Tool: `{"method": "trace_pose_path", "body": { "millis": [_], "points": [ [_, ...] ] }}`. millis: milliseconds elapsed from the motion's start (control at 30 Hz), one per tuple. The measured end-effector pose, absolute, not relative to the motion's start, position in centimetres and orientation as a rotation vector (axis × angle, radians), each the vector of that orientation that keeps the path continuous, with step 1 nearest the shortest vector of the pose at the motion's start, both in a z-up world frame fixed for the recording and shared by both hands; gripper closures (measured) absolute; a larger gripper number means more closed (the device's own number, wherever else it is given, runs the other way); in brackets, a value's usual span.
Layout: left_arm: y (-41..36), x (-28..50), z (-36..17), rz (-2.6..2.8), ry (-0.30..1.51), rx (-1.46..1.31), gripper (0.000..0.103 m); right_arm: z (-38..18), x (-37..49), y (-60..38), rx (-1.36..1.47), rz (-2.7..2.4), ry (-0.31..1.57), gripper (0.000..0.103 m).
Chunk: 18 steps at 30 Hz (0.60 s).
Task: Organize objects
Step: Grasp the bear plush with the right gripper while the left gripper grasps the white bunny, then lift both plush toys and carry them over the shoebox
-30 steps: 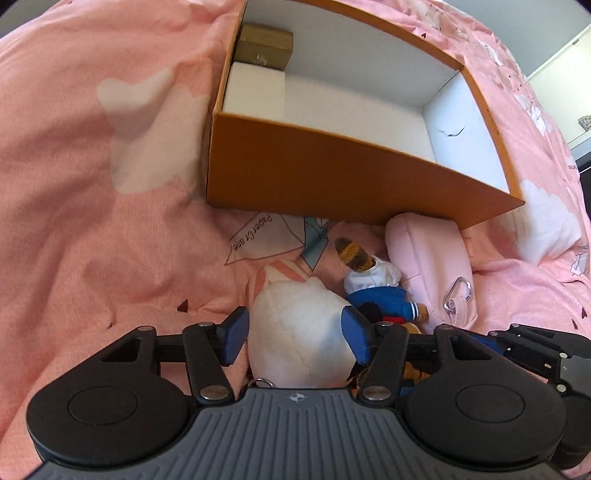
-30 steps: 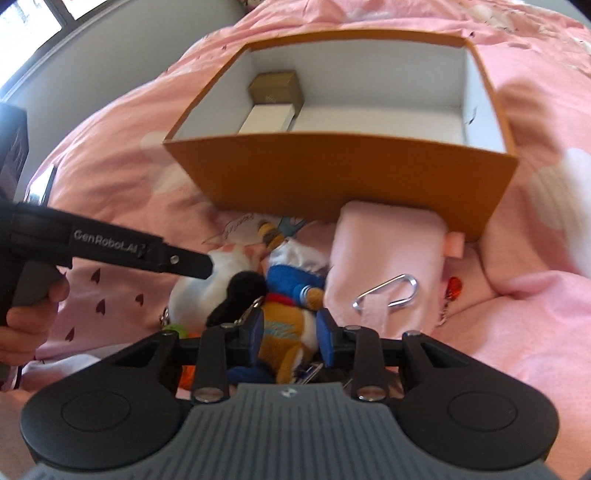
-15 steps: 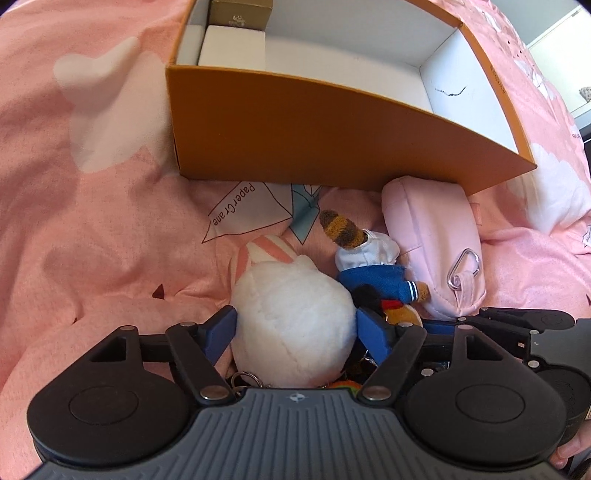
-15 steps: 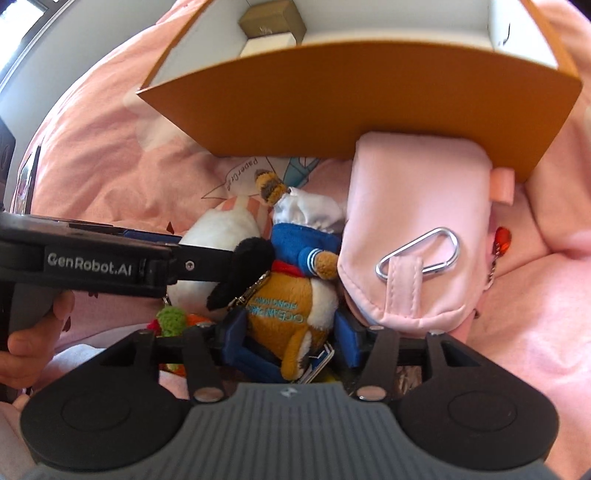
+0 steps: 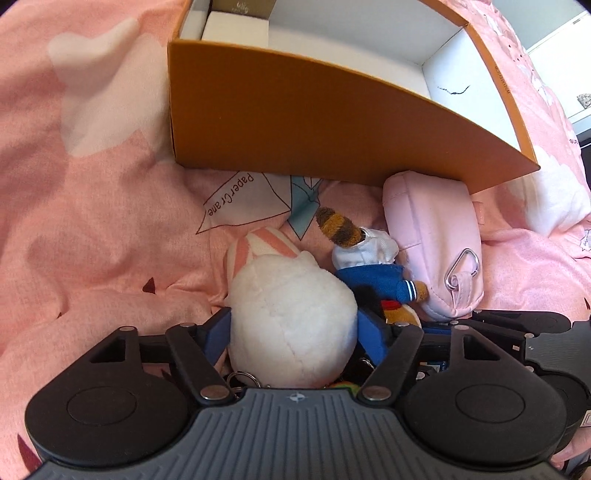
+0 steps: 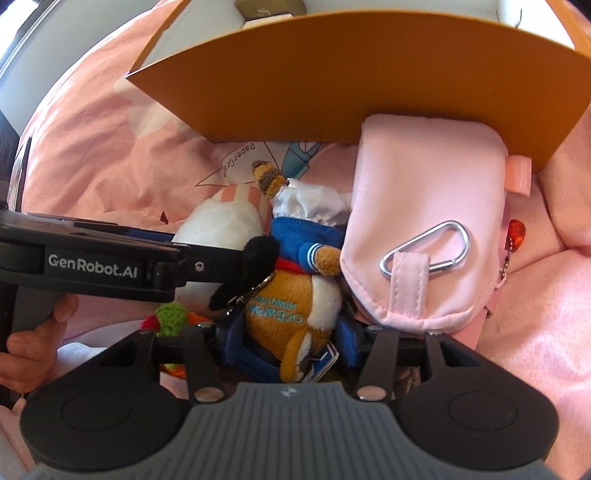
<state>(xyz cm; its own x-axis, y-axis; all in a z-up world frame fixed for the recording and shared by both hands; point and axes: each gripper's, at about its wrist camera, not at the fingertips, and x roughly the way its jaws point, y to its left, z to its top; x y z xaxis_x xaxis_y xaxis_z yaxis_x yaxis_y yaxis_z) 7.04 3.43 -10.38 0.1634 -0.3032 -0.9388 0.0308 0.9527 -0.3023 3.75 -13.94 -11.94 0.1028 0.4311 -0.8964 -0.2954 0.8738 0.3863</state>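
Note:
A white plush toy (image 5: 291,317) with a pink striped ear lies on the pink bedsheet. My left gripper (image 5: 293,328) is open with its blue pads on either side of the plush. An orange plush in a blue sailor top (image 6: 291,306) lies beside it. My right gripper (image 6: 288,336) is open with its pads on either side of that plush's orange body. The white plush also shows in the right wrist view (image 6: 218,225), behind the left gripper's arm. A pink pouch (image 6: 424,221) with a silver carabiner lies to the right, against the orange box (image 5: 314,125).
The orange box is open on top with a white inside; a gold box (image 5: 243,7) and a white box (image 5: 236,29) sit in its far left corner. A green and red knitted charm (image 6: 170,317) lies under the left gripper. The bedsheet (image 5: 92,221) is rumpled.
Both grippers have moved forward and down onto the toys. The left pads now flank the white plush and the right pads flank the orange plush. The box looms closer.

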Motion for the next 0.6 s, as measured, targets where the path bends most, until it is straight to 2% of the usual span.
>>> {"method": "trace_pose_path", "body": {
  "millis": [200,600],
  "points": [
    [3.6,6.4,-8.3,-0.241,1.32,-0.178,0.029,-10.2,3.0,-13.9,0.077,0.54,1.301,0.055],
    [3.0,5.0,-2.2,-0.3,1.107,-0.049,0.029,-4.9,2.8,-15.3,0.059,0.561,1.117,0.056]
  ]
}}
